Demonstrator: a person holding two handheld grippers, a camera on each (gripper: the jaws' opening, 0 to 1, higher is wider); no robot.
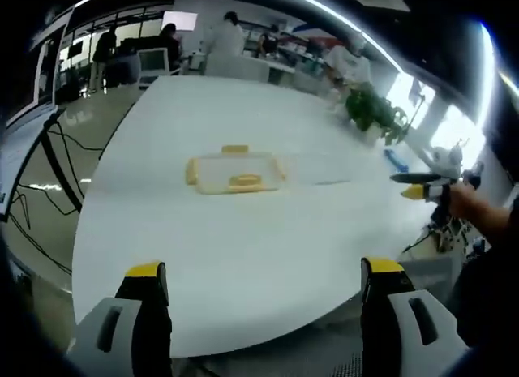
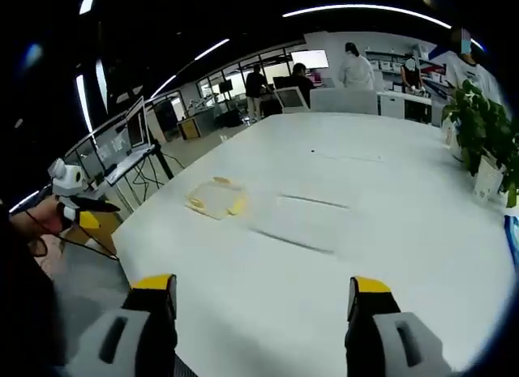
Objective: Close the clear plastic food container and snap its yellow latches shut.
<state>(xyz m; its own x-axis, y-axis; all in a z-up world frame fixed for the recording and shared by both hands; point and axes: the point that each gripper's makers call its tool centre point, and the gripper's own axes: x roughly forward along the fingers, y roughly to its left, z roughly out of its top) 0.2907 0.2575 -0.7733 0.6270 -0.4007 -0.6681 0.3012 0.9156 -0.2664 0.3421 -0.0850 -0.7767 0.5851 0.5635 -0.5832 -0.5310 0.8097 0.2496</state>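
Both your left gripper (image 1: 263, 281) and right gripper (image 2: 263, 294) hang spread and empty at the near table (image 1: 243, 247) edge, well short of the container (image 1: 233, 173) mid-table, so rushing in could shove it away unlatched.

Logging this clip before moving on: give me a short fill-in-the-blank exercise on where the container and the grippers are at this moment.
1. The clear container rests on the ___ table.
2. Its latches are coloured ___.
3. The left gripper has its jaws ___, holding nothing.
4. The potted plant stands near the table's ___.

Missing words: white; yellow; open; edge
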